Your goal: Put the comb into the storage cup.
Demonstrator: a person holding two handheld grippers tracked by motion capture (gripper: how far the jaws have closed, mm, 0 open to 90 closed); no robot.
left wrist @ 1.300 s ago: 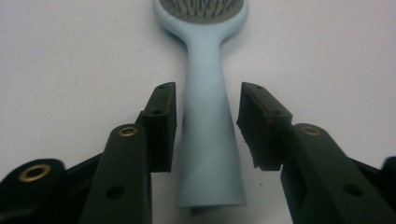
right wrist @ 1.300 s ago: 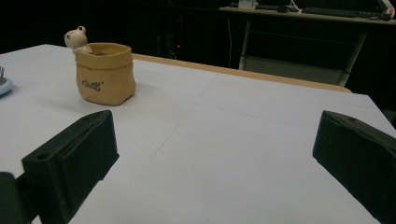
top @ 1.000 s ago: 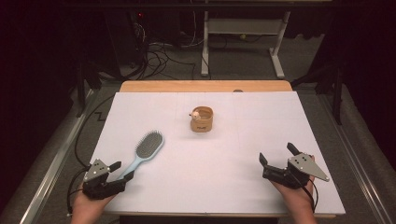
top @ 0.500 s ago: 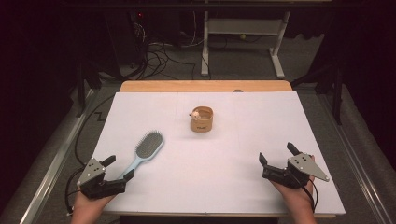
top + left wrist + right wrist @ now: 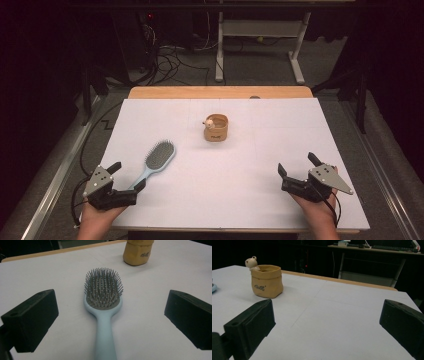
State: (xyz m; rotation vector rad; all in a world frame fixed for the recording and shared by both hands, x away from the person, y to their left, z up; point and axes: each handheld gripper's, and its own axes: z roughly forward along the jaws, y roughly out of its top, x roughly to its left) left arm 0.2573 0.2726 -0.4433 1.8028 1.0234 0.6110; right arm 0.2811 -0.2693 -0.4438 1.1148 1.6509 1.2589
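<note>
A light blue hairbrush [image 5: 156,161] [image 5: 104,310] lies bristles up on the white table, its handle pointing at my left gripper [image 5: 127,176] [image 5: 110,322]. That gripper's jaws have just been opening and now stand wide on either side of the handle without touching it. A tan cup [image 5: 216,128] [image 5: 266,280] [image 5: 137,252] with a small bear figure on its rim stands upright near the table's middle. My right gripper [image 5: 298,165] [image 5: 325,327] rests open at the front right, nothing between its jaws.
The white sheet [image 5: 260,150] covers a wooden table whose far edge [image 5: 220,92] shows. Beyond it stand a white desk frame [image 5: 260,45] and cables on the dark floor.
The left gripper's jaws have spread apart, letting go of the brush handle, and the hand has drawn back slightly toward the front edge. The brush, the cup and the right gripper have stayed put.
</note>
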